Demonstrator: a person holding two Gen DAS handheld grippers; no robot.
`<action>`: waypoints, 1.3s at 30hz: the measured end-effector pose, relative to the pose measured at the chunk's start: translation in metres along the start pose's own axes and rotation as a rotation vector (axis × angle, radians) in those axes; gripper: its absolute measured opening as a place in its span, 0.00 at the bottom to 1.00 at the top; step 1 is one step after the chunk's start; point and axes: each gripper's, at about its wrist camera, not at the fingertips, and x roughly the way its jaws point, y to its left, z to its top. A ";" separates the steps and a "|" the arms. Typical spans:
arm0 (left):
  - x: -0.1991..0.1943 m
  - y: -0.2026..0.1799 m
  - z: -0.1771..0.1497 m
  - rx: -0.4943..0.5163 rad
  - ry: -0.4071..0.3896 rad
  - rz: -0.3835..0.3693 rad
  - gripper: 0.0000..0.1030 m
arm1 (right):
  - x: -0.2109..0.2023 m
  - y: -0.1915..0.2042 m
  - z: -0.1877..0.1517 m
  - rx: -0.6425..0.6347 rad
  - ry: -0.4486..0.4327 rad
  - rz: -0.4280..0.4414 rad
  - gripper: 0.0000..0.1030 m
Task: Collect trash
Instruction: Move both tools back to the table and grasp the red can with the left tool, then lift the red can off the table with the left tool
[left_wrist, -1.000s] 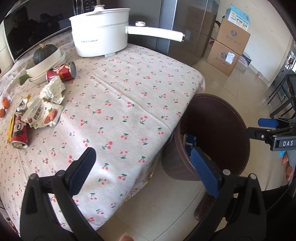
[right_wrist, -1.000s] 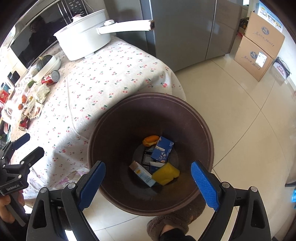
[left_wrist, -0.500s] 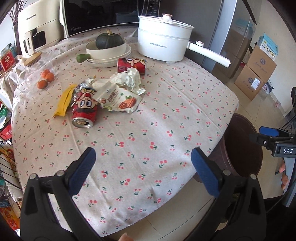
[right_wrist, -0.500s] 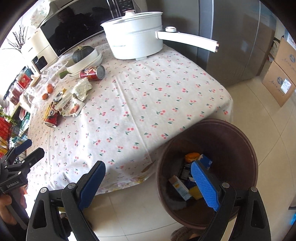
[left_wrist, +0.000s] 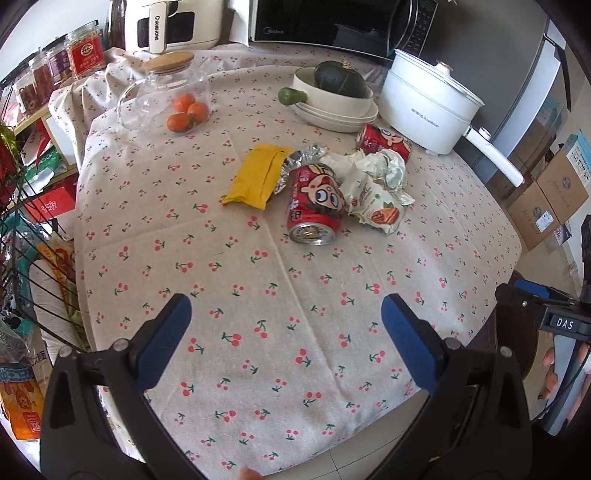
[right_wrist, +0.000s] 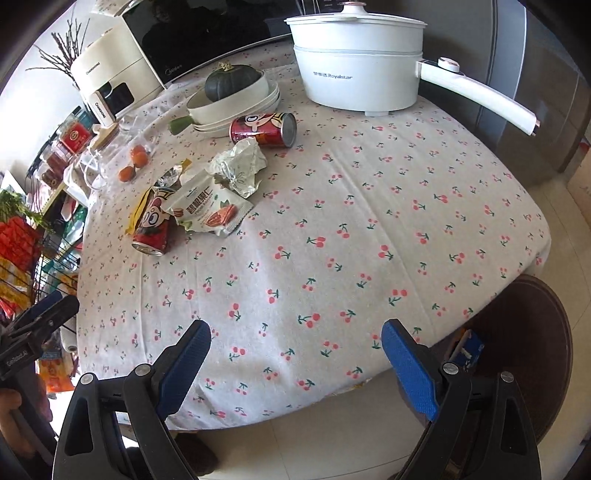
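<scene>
Left hand-held gripper (left_wrist: 286, 326) wide open, empty, right hand-held gripper (right_wrist: 295, 349) likewise | near can (left_wrist: 314, 201) mid-surface (left_wrist: 258, 280) | risk: round can rolls on pinch

Matt cherry-print cloth (left_wrist: 295, 295) covers the counter; the near can (left_wrist: 314, 203) is glossy metal, the crumpled wrapper (left_wrist: 384, 168) shiny foil, the pot (right_wrist: 358, 74) smooth white plastic.

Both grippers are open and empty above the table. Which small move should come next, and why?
Probably move the left gripper forward toward the nearest red can. It lies on its side, straight ahead between the open fingers, closest of the trash pile. The right gripper sits nearer the brown bin.
</scene>
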 end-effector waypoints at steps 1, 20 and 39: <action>0.004 0.005 0.003 -0.007 -0.001 0.002 0.99 | 0.004 0.002 0.002 -0.001 0.005 0.000 0.92; 0.129 -0.034 0.071 0.097 0.115 -0.065 0.72 | 0.039 -0.006 0.038 -0.039 0.046 -0.090 0.92; 0.048 -0.008 0.035 -0.042 0.095 -0.077 0.51 | 0.034 0.012 0.031 -0.143 0.057 -0.109 0.92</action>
